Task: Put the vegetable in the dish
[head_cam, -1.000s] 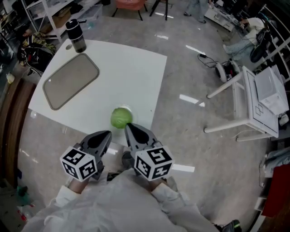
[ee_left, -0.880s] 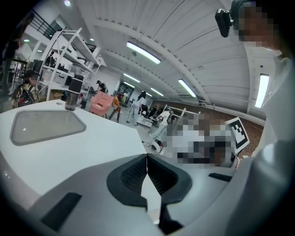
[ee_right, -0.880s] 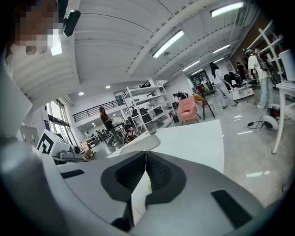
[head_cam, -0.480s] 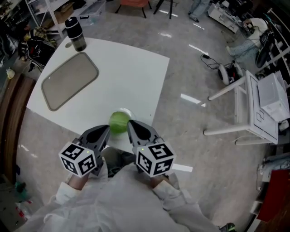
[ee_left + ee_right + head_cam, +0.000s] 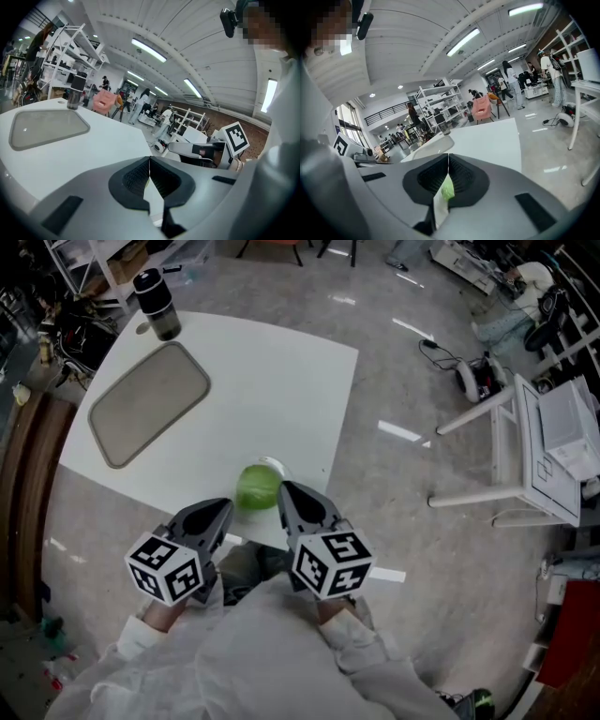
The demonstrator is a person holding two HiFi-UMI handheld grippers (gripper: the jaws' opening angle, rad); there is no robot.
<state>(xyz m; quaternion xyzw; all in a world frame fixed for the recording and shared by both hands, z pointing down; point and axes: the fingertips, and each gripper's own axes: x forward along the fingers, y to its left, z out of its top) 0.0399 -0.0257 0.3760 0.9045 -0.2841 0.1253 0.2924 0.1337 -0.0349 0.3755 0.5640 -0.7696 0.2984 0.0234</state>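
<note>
**Colour check**

You're looking at a bright green vegetable [image 5: 257,487] against a plain white table [image 5: 281,371]. The dish [image 5: 148,401] is showing beige-grey with a paler rim, and the tumbler [image 5: 157,304] is showing black. The left gripper [image 5: 223,507] and right gripper [image 5: 284,489] are showing grey shells, black ribbed pads [image 5: 137,179] and black-and-white square-patterned cubes [image 5: 167,568].

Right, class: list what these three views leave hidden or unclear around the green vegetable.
1. Head view: the white thing under the vegetable, mostly covered by it.
2. Right gripper view: the vegetable, only a green sliver past the shut fingers.
3. Head view: whether the right gripper touches the vegetable; its tip overlaps it.
</note>
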